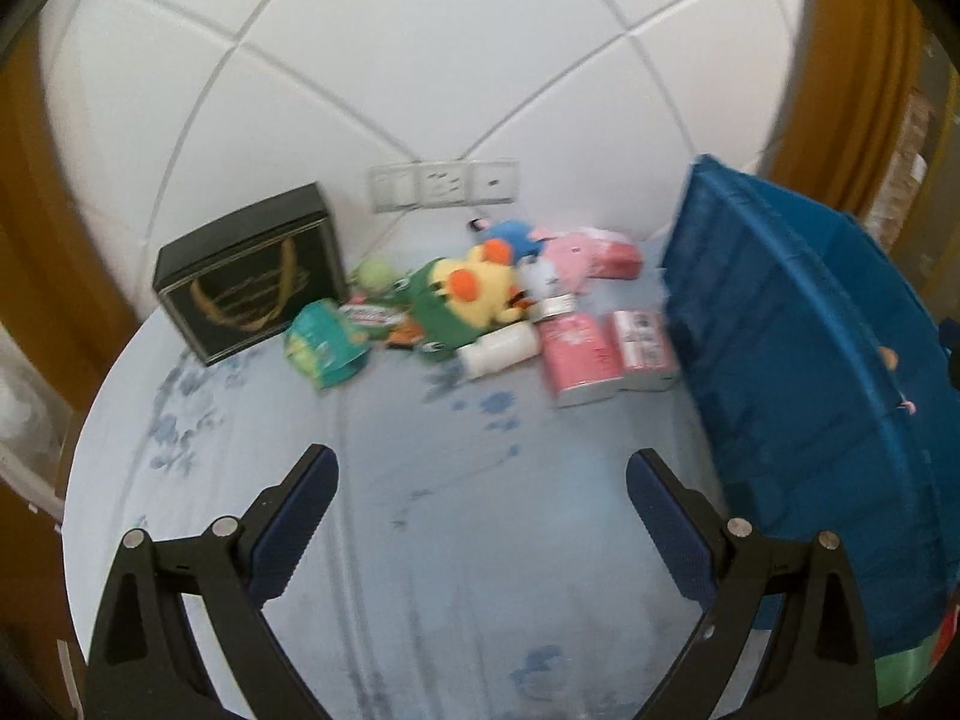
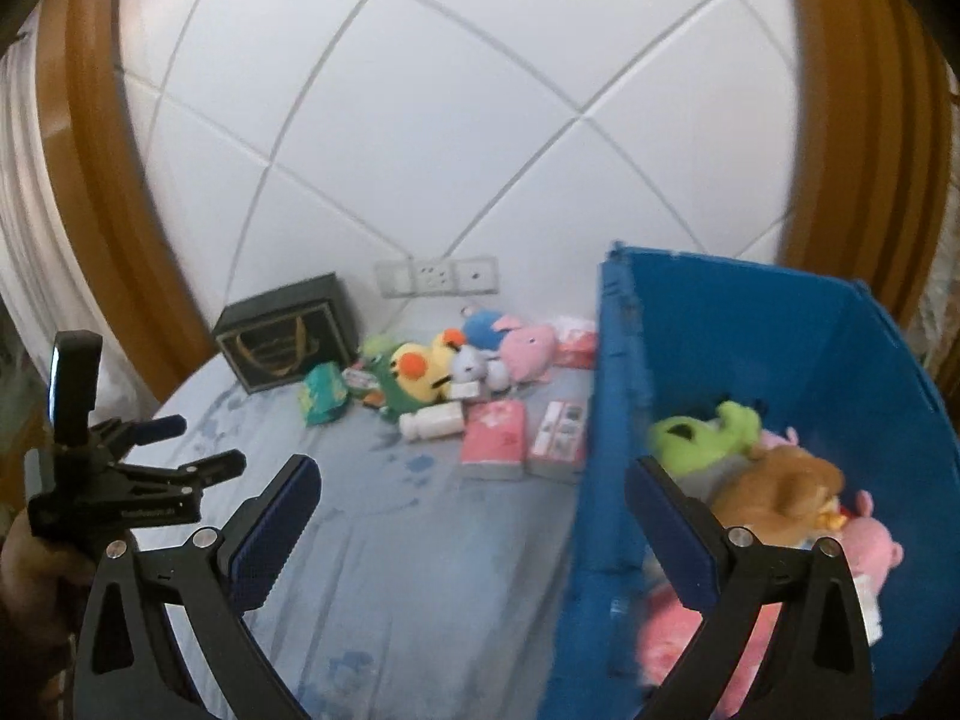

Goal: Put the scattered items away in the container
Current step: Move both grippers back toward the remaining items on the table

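Scattered items lay heaped at the far edge of the bed (image 1: 420,480), beside the blue container (image 2: 720,330).

From left to right stood a black box (image 1: 249,276), a green packet (image 1: 327,348), a yellow plush (image 1: 474,288), a white bottle (image 1: 498,351), and pink packs (image 1: 579,360) almost against the container wall at the bed's right edge. Inside it rested a green plush (image 2: 708,429), a brown plush (image 2: 780,486) and a pink plush (image 2: 873,546). The left gripper (image 1: 483,468) was spread wide, empty; the right gripper (image 2: 474,477) likewise gaped wide, holding nothing, straddling the container's near wall.
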`<state>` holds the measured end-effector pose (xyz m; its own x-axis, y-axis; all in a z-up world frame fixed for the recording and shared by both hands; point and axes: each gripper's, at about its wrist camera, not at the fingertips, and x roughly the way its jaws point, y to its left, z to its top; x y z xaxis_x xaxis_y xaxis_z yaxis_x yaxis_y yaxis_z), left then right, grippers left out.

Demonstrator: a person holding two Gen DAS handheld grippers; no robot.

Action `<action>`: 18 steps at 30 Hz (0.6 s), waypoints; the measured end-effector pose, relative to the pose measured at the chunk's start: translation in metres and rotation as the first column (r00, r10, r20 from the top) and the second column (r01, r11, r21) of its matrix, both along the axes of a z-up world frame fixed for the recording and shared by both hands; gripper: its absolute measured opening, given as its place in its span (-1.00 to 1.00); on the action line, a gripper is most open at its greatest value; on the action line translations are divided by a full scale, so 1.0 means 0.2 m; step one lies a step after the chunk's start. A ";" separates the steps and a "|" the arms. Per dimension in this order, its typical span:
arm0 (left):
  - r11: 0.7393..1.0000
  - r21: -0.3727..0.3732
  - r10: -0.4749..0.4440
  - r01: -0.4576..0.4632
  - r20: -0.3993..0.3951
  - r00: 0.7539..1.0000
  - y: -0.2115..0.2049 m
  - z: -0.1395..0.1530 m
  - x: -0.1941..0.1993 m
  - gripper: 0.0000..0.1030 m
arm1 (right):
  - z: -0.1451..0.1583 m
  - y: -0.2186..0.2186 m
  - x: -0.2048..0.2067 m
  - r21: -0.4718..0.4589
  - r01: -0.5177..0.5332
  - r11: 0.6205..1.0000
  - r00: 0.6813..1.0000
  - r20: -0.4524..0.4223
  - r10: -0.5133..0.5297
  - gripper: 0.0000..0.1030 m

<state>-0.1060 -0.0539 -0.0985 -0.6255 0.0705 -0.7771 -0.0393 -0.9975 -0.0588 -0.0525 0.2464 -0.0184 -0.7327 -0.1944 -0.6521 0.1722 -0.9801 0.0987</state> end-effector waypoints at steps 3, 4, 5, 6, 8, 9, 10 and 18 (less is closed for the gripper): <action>1.000 0.005 0.024 -0.025 0.012 1.000 -0.13 -0.08 -0.04 0.91 | -0.07 -0.13 -0.08 0.017 -0.013 1.000 1.000 0.028 0.013 0.99; 0.999 0.002 0.033 -0.033 0.012 0.999 -0.18 -0.10 -0.06 0.91 | -0.11 -0.17 -0.11 0.024 -0.014 1.000 0.999 0.037 0.013 0.99; 0.999 -0.001 0.039 -0.039 0.017 0.999 -0.22 -0.13 -0.09 0.91 | -0.14 -0.21 -0.15 0.029 -0.014 0.999 0.999 0.047 0.013 0.99; 0.999 0.001 0.047 -0.047 0.020 0.999 -0.26 -0.17 -0.12 0.91 | -0.19 -0.24 -0.19 0.031 -0.013 0.999 0.998 0.058 0.011 0.99; 0.998 0.001 0.059 -0.059 0.020 0.998 -0.33 -0.22 -0.17 0.91 | -0.28 -0.31 -0.27 0.043 -0.009 0.999 0.997 0.081 0.005 0.99; 0.998 -0.003 0.067 -0.067 0.025 0.997 -0.36 -0.25 -0.20 0.91 | -0.33 -0.34 -0.32 0.049 -0.013 0.999 0.996 0.088 0.008 0.99; 0.997 -0.002 0.075 -0.075 0.025 0.997 -0.40 -0.29 -0.24 0.91 | -0.39 -0.37 -0.37 0.055 -0.021 0.998 0.995 0.094 0.016 0.99; 0.994 -0.038 0.100 -0.099 0.025 0.995 -0.54 -0.66 -0.59 0.91 | -0.87 -0.45 -0.79 0.073 0.030 0.997 0.984 0.171 -0.042 0.99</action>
